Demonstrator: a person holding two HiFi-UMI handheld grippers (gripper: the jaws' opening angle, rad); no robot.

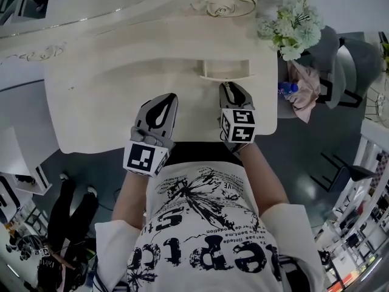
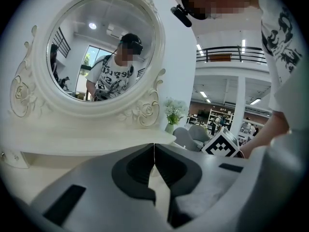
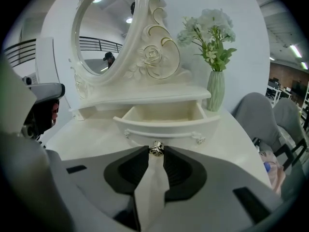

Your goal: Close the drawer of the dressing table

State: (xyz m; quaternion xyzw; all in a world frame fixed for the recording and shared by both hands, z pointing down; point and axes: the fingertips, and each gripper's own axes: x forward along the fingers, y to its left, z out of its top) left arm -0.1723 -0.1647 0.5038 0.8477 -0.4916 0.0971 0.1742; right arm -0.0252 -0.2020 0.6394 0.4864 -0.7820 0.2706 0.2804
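The white dressing table (image 1: 109,84) has its small drawer (image 3: 166,124) pulled out under the mirror shelf, and the drawer looks empty inside. The metal knob (image 3: 156,148) on the drawer's curved front sits between the fingertips of my right gripper (image 3: 155,154), which touch it on both sides. From the head view, the right gripper (image 1: 230,87) points at the drawer (image 1: 226,69) from the front. My left gripper (image 1: 160,109) hovers over the tabletop to the left, with its jaws (image 2: 154,151) shut and nothing between them.
An oval mirror (image 2: 96,52) in a carved frame stands at the back of the table. A vase of white flowers (image 3: 215,88) stands on the right corner. Grey chairs (image 1: 343,59) with a pink cloth sit beyond the table's right edge.
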